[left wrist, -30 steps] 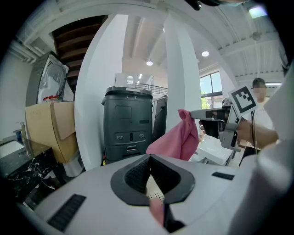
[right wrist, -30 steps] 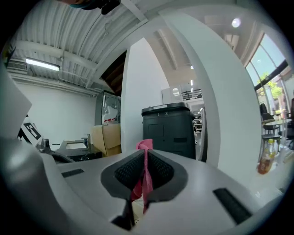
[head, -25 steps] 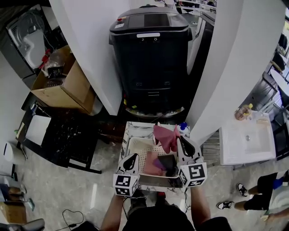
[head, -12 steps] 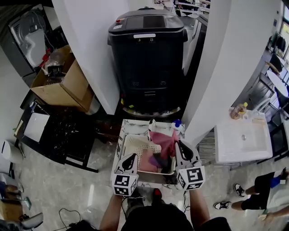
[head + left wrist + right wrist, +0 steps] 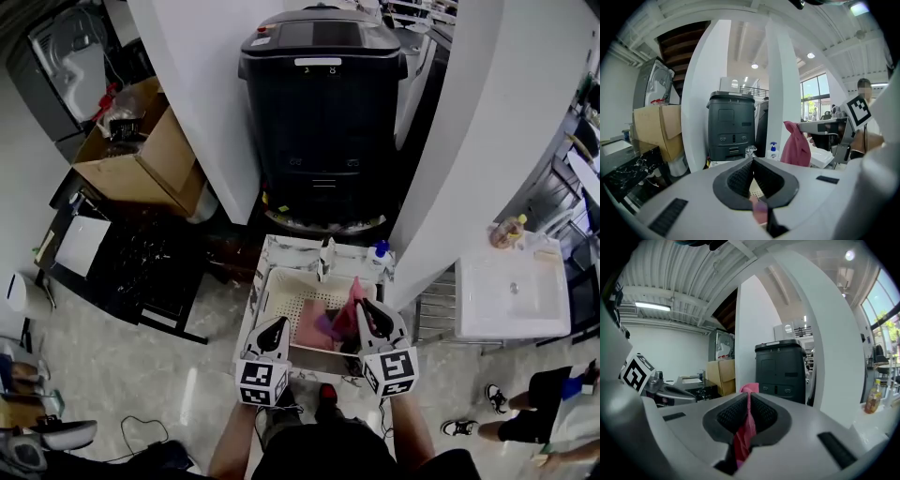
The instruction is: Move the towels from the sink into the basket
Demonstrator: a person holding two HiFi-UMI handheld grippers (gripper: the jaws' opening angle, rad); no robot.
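Note:
A white perforated basket (image 5: 274,286) stands just ahead of me in the head view, with a pink towel (image 5: 309,330) and a darker cloth lying inside. My right gripper (image 5: 362,307) is over the basket's right side, shut on a pink towel (image 5: 350,314) that hangs down into it. The same cloth runs between the right pads (image 5: 743,437). My left gripper (image 5: 277,325) sits at the basket's near left corner, its jaws closed with nothing between them (image 5: 753,160). From the left gripper view the held towel (image 5: 796,147) hangs at the right.
A marble-patterned counter (image 5: 281,248) with a faucet (image 5: 328,255) and a soap bottle (image 5: 380,250) lies behind the basket. Beyond it stands a tall black machine (image 5: 323,103) between white pillars. A cardboard box (image 5: 141,164) is at the left, a white sink unit (image 5: 511,291) at the right.
The right gripper has come lower and a little leftward with the pink towel, which now hangs deeper in the basket. The left gripper has hardly moved.

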